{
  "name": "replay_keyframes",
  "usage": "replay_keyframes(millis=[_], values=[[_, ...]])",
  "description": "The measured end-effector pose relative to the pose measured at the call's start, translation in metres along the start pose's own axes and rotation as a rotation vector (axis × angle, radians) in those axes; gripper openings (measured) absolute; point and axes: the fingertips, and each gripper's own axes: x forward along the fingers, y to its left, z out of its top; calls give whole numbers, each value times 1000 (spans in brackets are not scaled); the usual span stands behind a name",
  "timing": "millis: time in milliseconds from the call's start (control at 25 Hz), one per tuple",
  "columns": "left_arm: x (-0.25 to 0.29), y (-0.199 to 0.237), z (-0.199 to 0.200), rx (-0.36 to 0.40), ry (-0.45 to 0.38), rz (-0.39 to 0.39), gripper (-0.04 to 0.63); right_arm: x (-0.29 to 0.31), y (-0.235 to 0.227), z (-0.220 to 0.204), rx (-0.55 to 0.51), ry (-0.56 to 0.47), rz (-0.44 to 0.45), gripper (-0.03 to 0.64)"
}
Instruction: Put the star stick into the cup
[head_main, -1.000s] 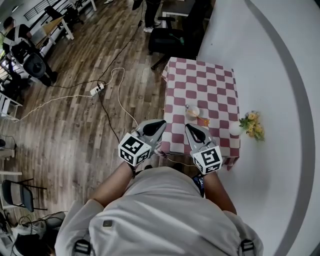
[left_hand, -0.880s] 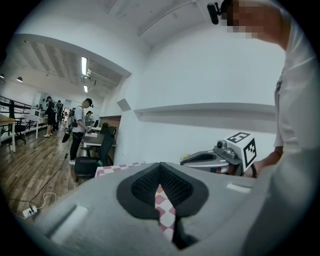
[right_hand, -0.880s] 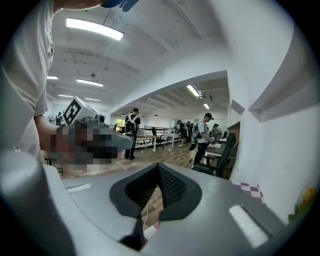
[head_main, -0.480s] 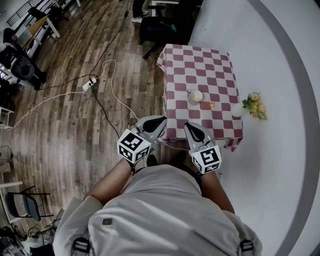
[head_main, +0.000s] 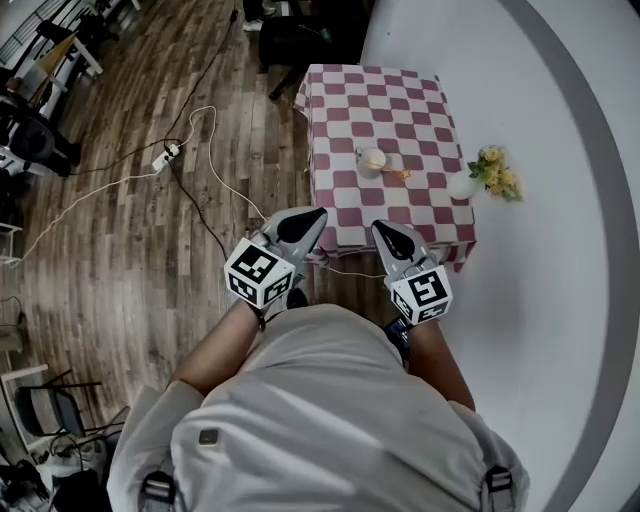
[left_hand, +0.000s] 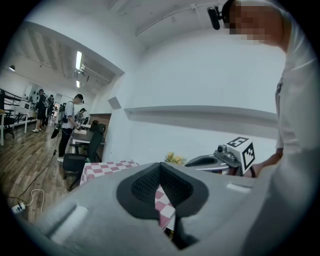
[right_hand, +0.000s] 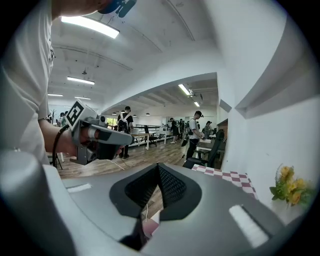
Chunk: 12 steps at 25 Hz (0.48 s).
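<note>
A small table with a red-and-white checked cloth (head_main: 340, 100) stands against the white wall. On it sit a pale cup (head_main: 371, 160) and, just right of it, a small orange star stick (head_main: 396, 174) lying flat. My left gripper (head_main: 312, 217) and right gripper (head_main: 381, 229) are held side by side at the table's near edge, short of the cup. Both are shut with nothing between the jaws. In the left gripper view the jaws (left_hand: 160, 165) meet in front of the checked cloth (left_hand: 107, 167). In the right gripper view the jaws (right_hand: 158, 166) also meet.
A white vase (head_main: 461, 186) with yellow flowers (head_main: 496, 170) stands at the table's right edge. A power strip (head_main: 164, 157) and white cables lie on the wood floor to the left. A black chair (head_main: 300, 35) stands beyond the table. Several people stand far off (right_hand: 196, 127).
The table has shifted up and left in the head view. Both grippers stay shut, side by side at its near edge.
</note>
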Motion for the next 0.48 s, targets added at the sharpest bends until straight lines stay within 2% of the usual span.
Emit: replay_keyframes(millis=[160,480], values=[[8,-17,3,4,-15,40,5,-26,-14,-3,1,-7,22,9],[17,-68,-10,18,7,117,5,-86,-36,-21,18,-19,62,9]])
